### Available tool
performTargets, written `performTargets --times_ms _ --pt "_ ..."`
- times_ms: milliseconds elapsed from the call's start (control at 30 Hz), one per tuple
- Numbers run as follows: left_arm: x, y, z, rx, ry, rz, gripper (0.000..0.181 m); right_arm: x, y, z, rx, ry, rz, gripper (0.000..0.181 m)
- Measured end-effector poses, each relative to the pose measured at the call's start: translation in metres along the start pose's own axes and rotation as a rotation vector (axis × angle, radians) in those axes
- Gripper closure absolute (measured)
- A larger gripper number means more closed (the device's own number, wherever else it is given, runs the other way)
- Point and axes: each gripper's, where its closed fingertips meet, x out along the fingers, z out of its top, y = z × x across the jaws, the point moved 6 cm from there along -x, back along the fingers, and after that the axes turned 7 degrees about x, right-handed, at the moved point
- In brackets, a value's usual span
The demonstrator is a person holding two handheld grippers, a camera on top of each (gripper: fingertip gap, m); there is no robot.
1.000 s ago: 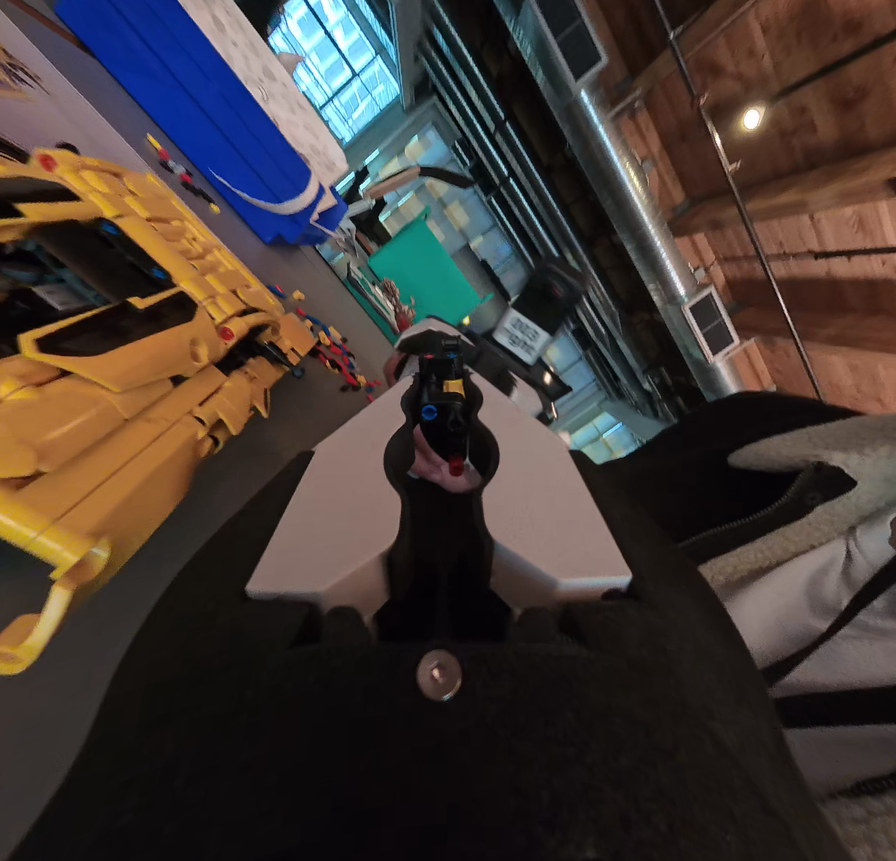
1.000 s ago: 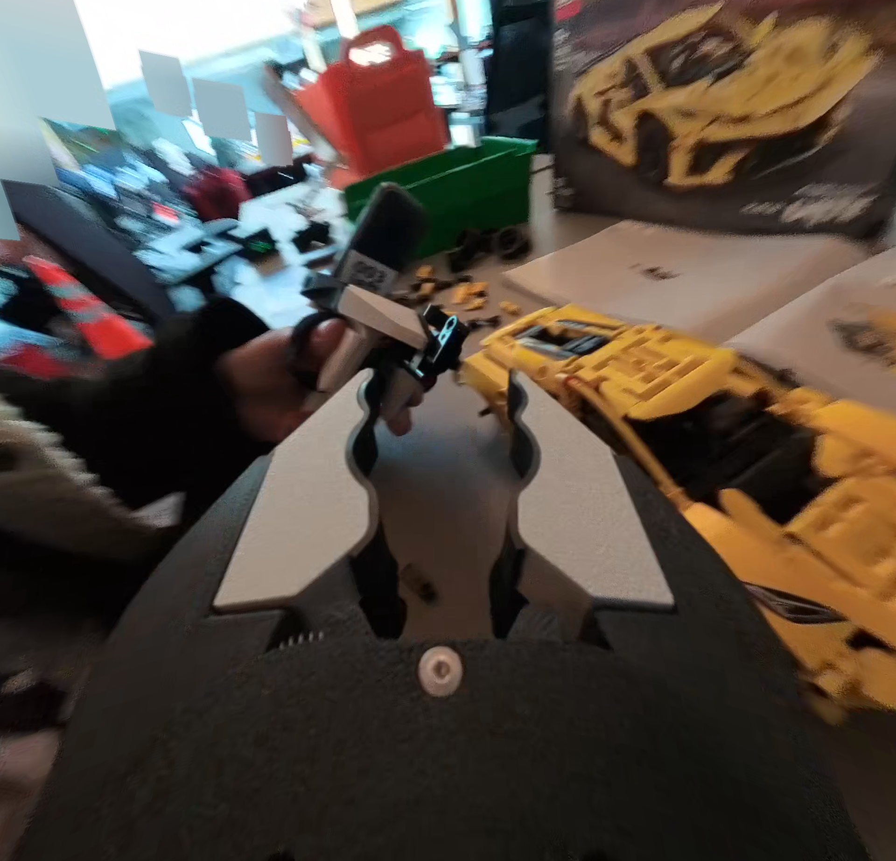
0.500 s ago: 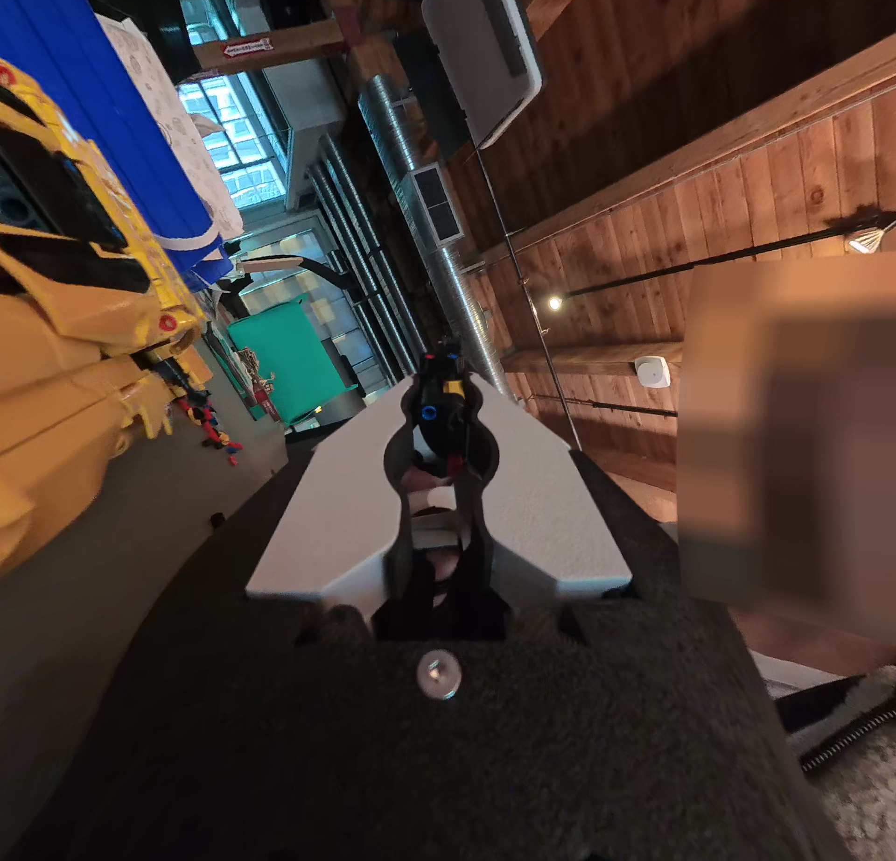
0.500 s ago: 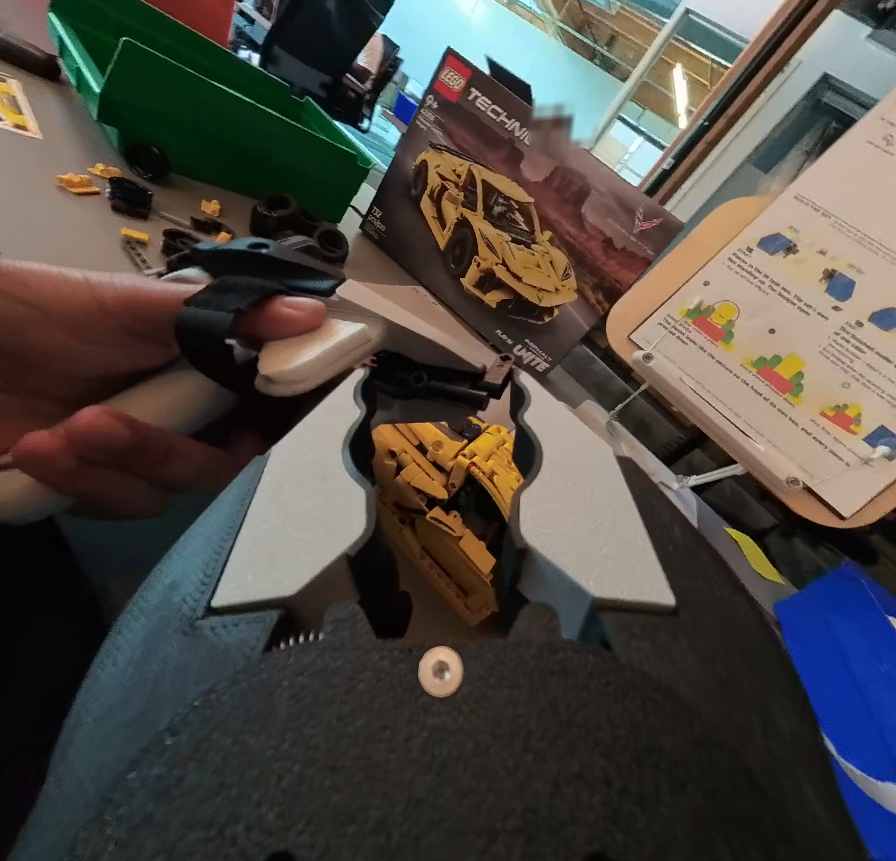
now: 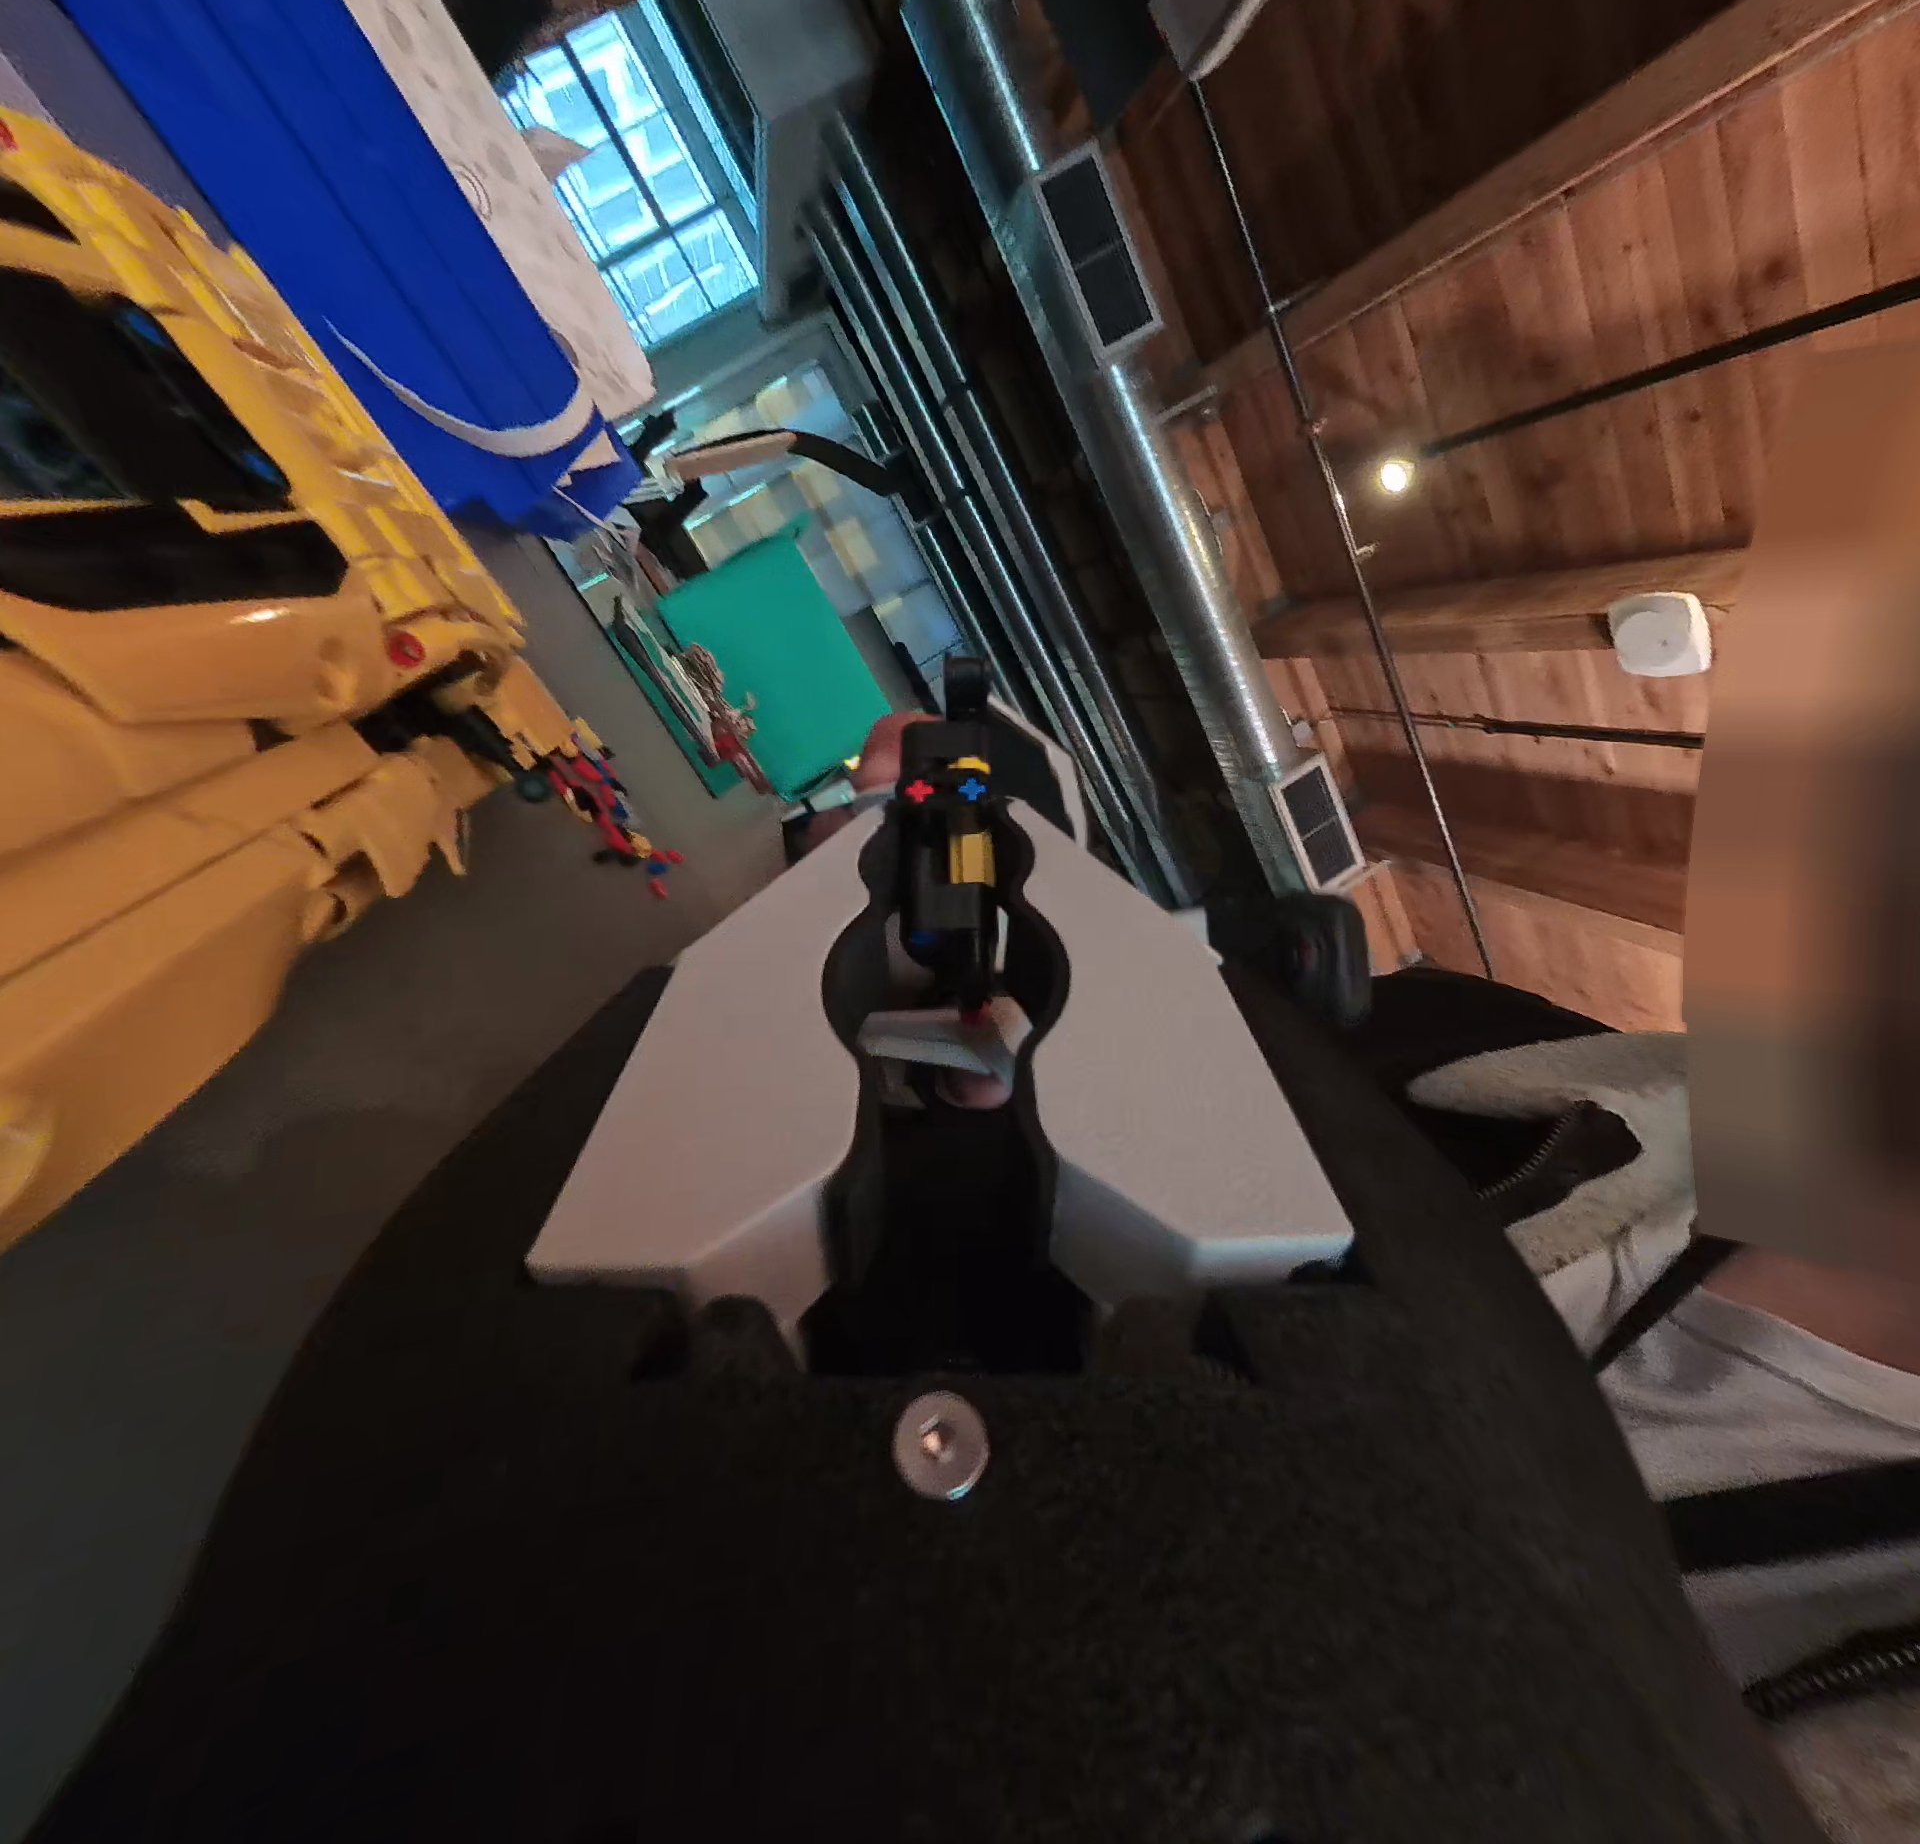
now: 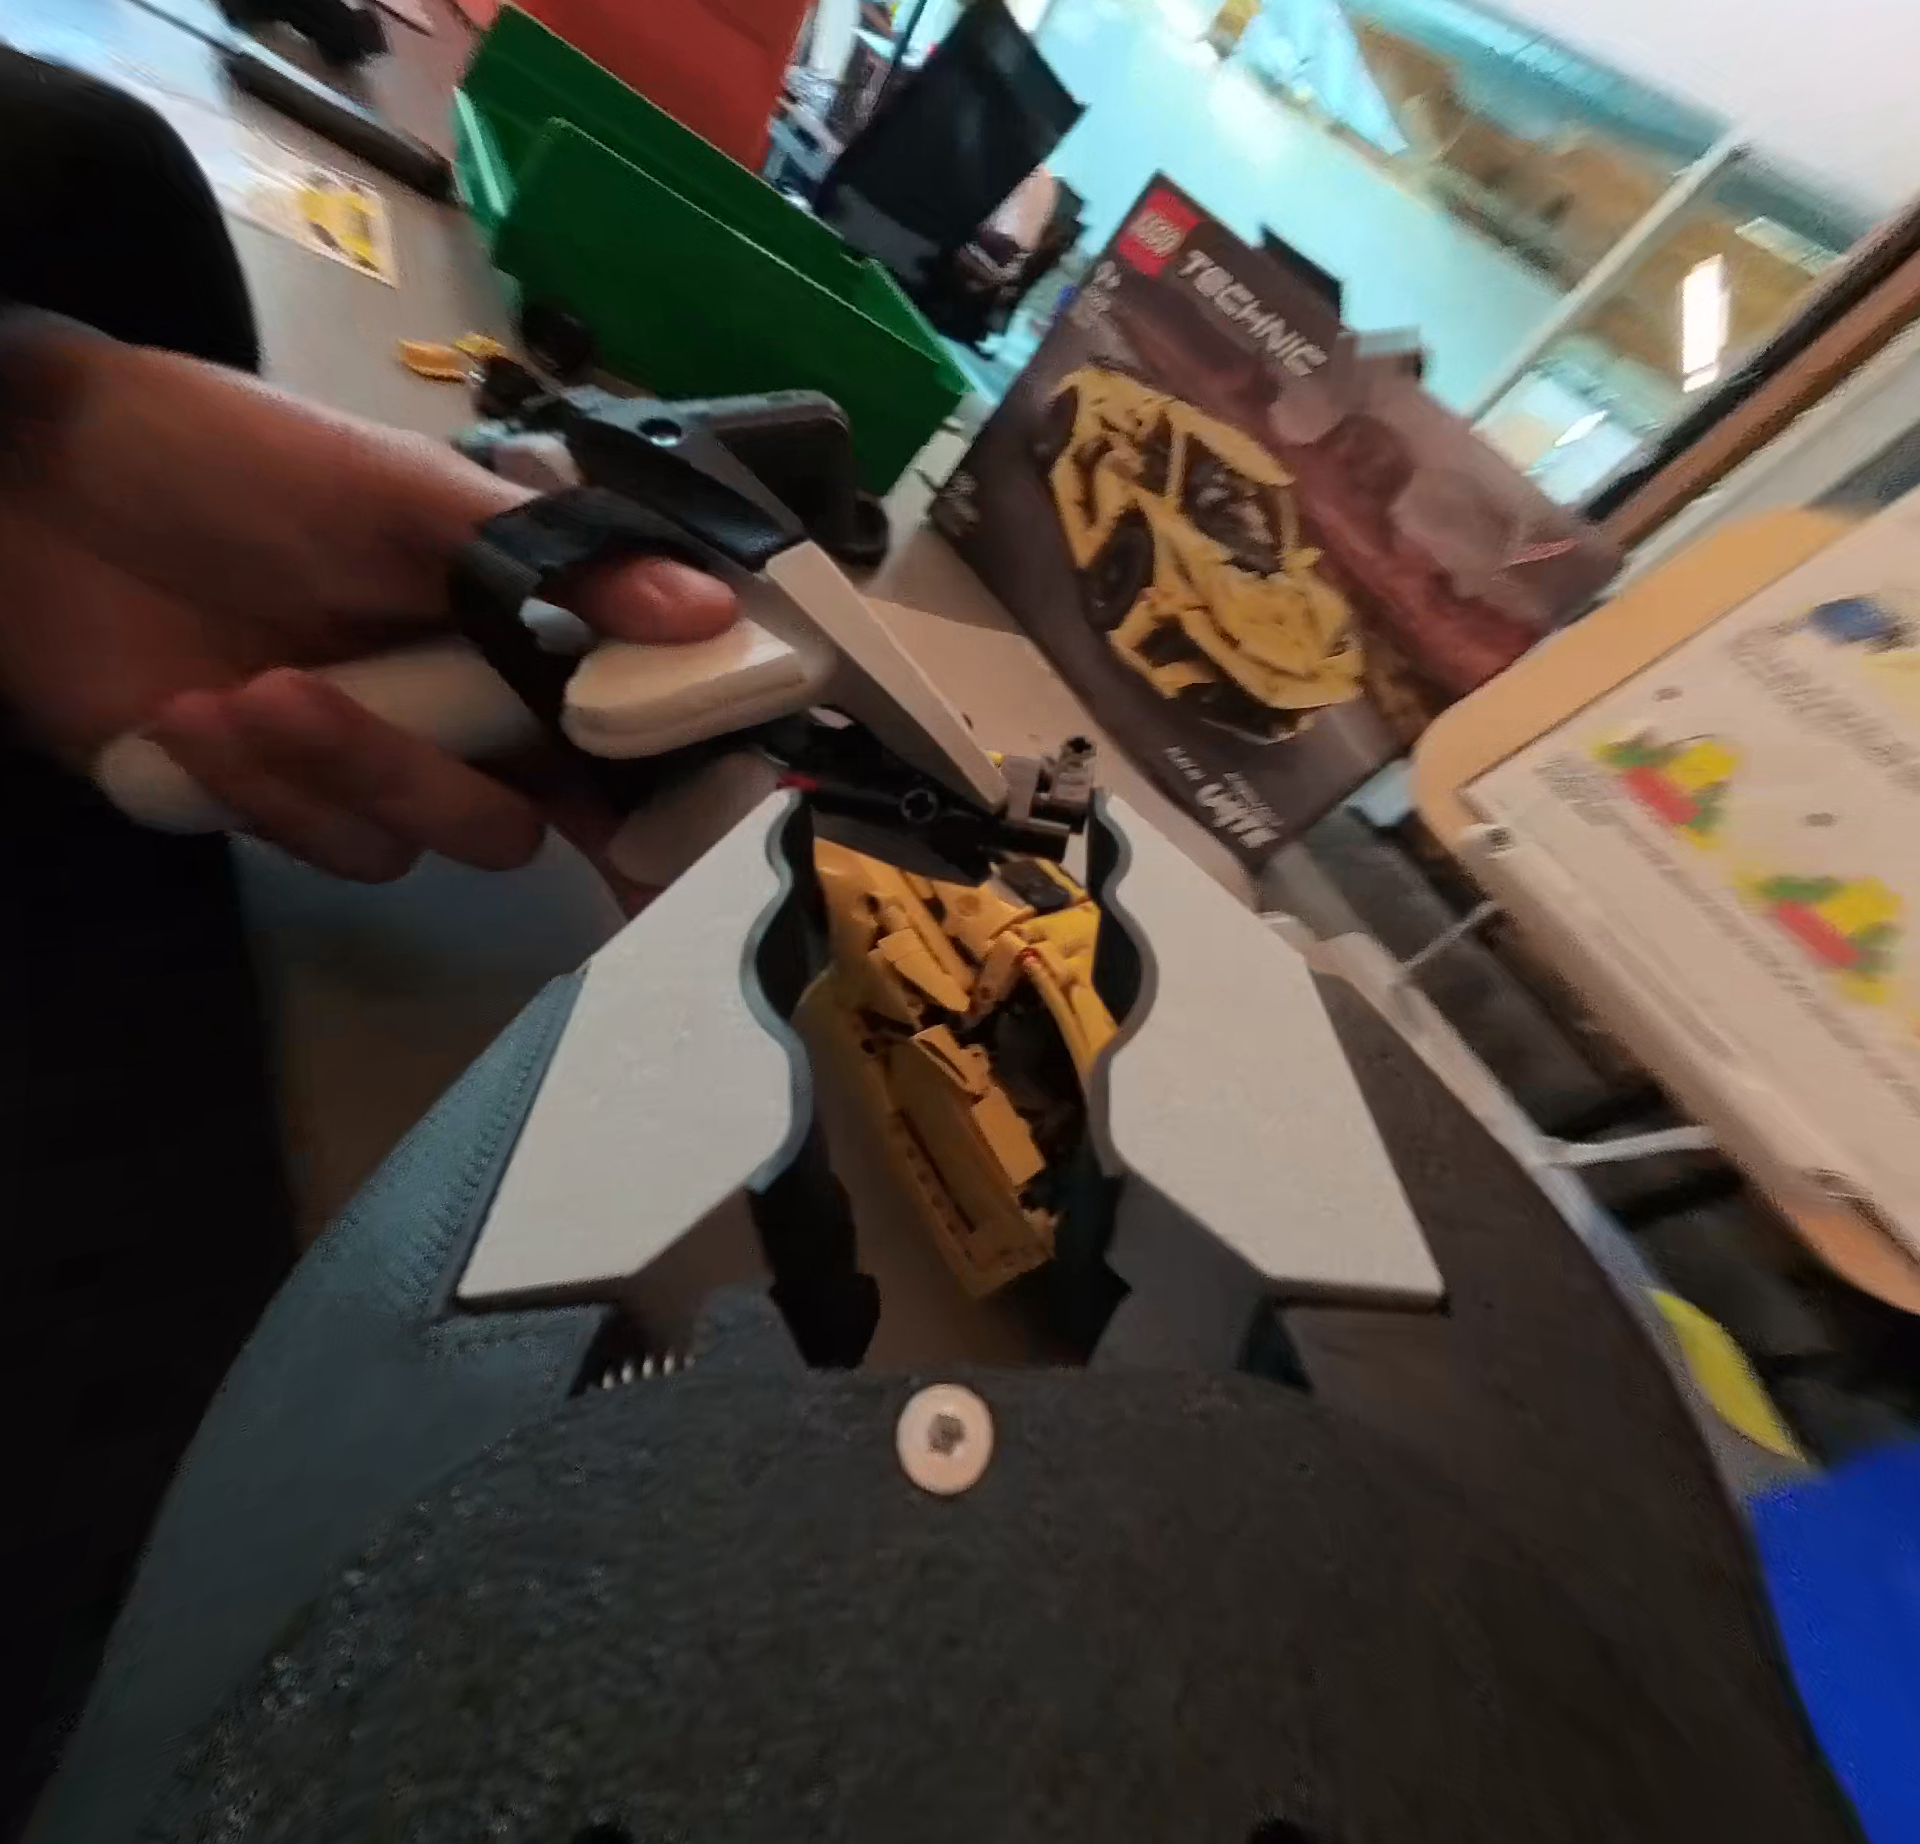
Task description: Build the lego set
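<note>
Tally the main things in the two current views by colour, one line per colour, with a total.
Yellow: 1, the car model.
Black with pins: 1, the small sub-assembly shut in the left gripper.
Green: 1, the bin.
Dark printed: 1, the set box.
Blue: 1, the bin.
Grey: 1, the open right gripper.
Total: 7, counting both grippers.

Small assembly turned in my left tool

My left tool has rolled the black piece, so its red and blue pins face me; my right tool has closed in under it.
</note>
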Motion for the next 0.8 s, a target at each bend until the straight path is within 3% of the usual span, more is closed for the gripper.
performTargets --times_ms 67,200,267,800 --pt "-0.001 0.002 0.0 0.008 -0.002 0.03 0.166 0.004 0.005 -0.001 -0.058 0.041 -0.036 0.125" --pt "0.004 -0.001 -0.004 0.035 0.031 0.025 0.166 0.012 0.007 -0.006 0.045 0.079 0.007 0.106" --pt "0.005 -0.001 -0.005 0.026 0.031 0.016 0.166 0.012 0.004 -0.005 0.048 0.072 -0.019 0.116" --pt "0.003 0.006 -0.004 0.0 0.037 0.057 0.166 0.015 0.001 -0.011 0.117 0.165 0.048 0.12"
